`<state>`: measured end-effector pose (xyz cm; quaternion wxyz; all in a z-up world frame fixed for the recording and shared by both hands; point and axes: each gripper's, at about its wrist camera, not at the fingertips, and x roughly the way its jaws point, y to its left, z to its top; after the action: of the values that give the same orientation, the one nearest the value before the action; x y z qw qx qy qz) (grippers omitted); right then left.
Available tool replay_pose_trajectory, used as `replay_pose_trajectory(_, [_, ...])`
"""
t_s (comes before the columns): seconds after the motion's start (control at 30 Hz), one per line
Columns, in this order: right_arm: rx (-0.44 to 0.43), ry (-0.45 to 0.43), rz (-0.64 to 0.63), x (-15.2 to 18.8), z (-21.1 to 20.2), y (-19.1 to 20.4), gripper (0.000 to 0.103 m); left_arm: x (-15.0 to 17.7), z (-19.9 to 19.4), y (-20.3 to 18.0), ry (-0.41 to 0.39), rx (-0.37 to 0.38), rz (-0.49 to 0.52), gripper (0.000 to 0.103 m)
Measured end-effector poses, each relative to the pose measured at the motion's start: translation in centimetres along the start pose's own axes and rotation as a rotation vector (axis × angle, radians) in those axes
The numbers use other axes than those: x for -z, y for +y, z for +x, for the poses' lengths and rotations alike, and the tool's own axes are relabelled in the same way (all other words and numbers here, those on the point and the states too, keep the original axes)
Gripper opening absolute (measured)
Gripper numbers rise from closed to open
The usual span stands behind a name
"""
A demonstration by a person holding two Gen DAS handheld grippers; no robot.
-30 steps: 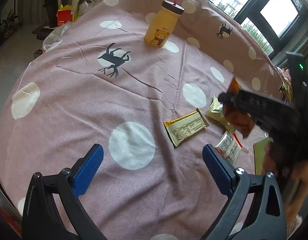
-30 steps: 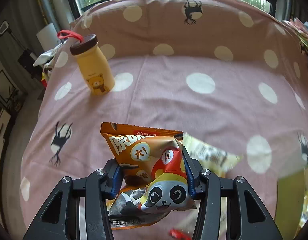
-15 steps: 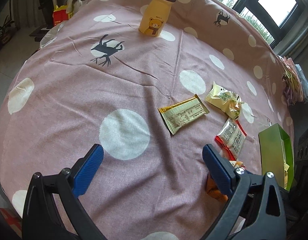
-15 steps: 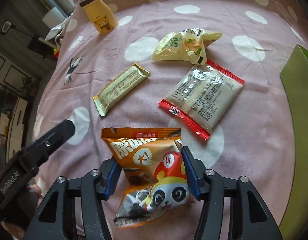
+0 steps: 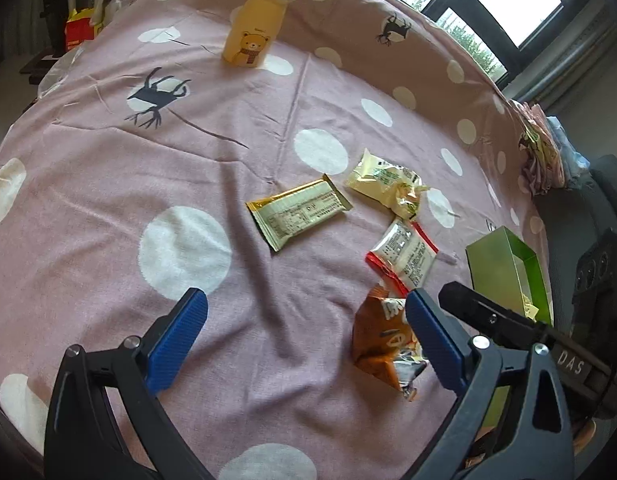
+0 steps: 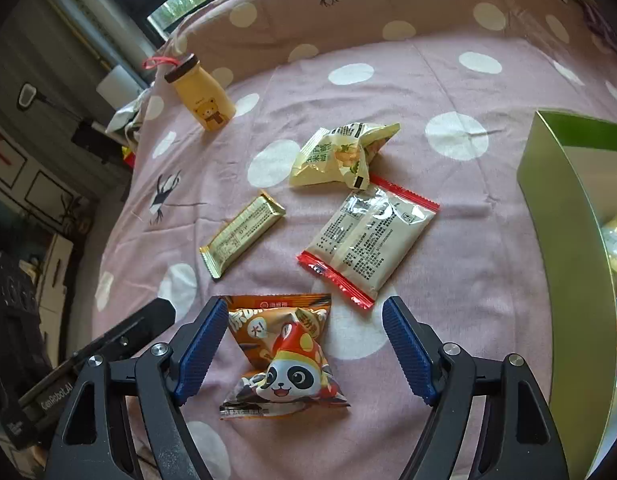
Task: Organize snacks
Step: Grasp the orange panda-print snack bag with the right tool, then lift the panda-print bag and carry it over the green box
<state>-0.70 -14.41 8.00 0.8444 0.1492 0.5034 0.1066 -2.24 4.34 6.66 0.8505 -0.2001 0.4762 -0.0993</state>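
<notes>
An orange snack packet with a panda (image 6: 284, 352) lies flat on the pink dotted cloth (image 6: 448, 280). It sits between the jaws of my right gripper (image 6: 304, 312), which are opening, and the pads no longer press it. In the left wrist view the same packet (image 5: 378, 336) lies just behind the right finger of my left gripper (image 5: 304, 328), which is open with only cloth between its fingers. A gold bar (image 6: 244, 234), a pale yellow bag (image 6: 340, 156) and a red-edged sachet (image 6: 368, 236) lie further out.
A green box (image 6: 560, 208) holding several snacks stands at the right, close to the sachet. A yellow bear bottle (image 6: 200, 96) stands far back on the left. Folded cloth (image 5: 540, 152) lies at the right edge of the table, and the windows are beyond it.
My right gripper brought the orange packet down from the air to the cloth near the other snacks and opened its jaws off it. The left gripper drifted a little sideways, still open.
</notes>
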Motion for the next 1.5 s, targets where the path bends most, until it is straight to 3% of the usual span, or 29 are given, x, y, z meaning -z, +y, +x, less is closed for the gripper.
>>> replay_pose_trajectory(0.27, [-0.148, 0.01, 0.1, -0.3, 0.0, -1.4, 0.08, 1.3, 1.8, -2.7, 0.074, 0.024, 0.119, 0.1])
replay_pose_trajectory(0.43, [-0.218, 0.074, 0.128, -0.1, 1.5, -1.6, 0.08, 2.2, 4.1, -3.6, 0.148, 0.033, 0.133, 0.1])
replay_pose_trajectory(0.57, [-0.244, 0.124, 0.152, 0.1, 2.9, -1.6, 0.08, 2.3, 5.0, -3.7, 0.172, 0.025, 0.131, 0.1])
replay_pose_trajectory(0.7, [-0.216, 0.156, 0.164, 0.4, 4.1, -1.6, 0.08, 2.4, 5.4, -3.5, 0.177, 0.04, 0.116, 0.099])
replay_pose_trajectory(0.77, [-0.209, 0.164, 0.165, 0.4, 4.7, -1.4, 0.079, 2.5, 5.4, -3.7, 0.173, 0.045, 0.131, 0.091])
replay_pose_trajectory(0.8, [-0.209, 0.168, 0.164, 0.4, 4.9, -1.4, 0.073, 2.6, 5.3, -3.8, 0.169, 0.06, 0.136, 0.087])
replay_pose_trajectory(0.87, [-0.219, 0.182, 0.164, 0.4, 5.3, -1.3, 0.066, 2.7, 5.3, -4.1, 0.182, 0.123, 0.126, 0.062])
replay_pose_trajectory(0.9, [-0.235, 0.184, 0.167, 0.4, 5.4, -1.2, 0.063, 2.7, 5.3, -4.3, 0.184, 0.147, 0.124, 0.058])
replay_pose_trajectory(1.17, [-0.26, 0.069, 0.081, 0.2, 2.9, 0.3, 0.061, 2.5, 1.9, -5.7, 0.004, 0.155, 0.207, 0.057])
replay_pose_trajectory(1.5, [-0.3, -0.068, 0.001, 0.0, -0.9, 1.9, 0.061, 2.4, -0.7, -6.7, -0.131, 0.167, 0.252, 0.056])
